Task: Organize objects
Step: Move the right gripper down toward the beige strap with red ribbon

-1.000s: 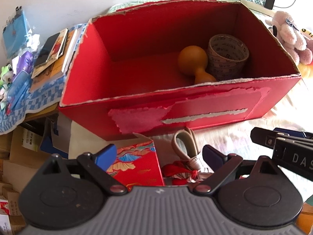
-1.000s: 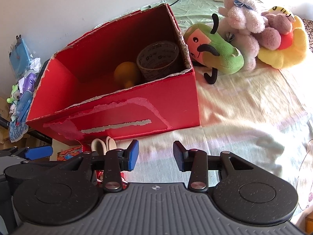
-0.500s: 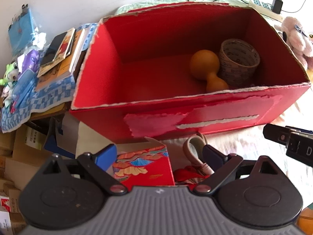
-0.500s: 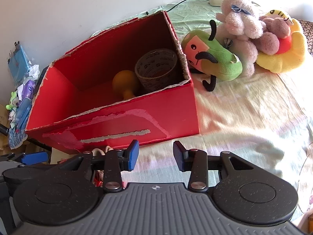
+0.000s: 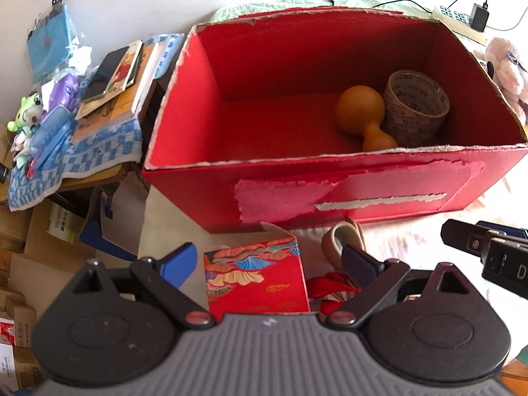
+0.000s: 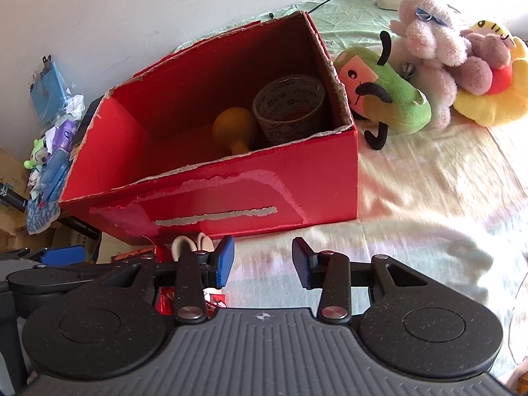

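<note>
Left wrist view: left gripper [image 5: 267,260] open, empty, over small patterned red box [image 5: 255,279] just in front of big red box [image 5: 330,112]. Right gripper [image 6: 263,264] open too, holds nothing. Risk: jaws snag scissors [image 5: 345,241] beside it, or box slips.

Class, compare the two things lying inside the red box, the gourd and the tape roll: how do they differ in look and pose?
The gourd is plain orange and solid, while the tape roll is tan, printed and hollow. The gourd has two bulbs and lies on its side; the roll is a ring and stands on its flat end, hole upward. Both sit at the same end of the box, side by side.
</note>
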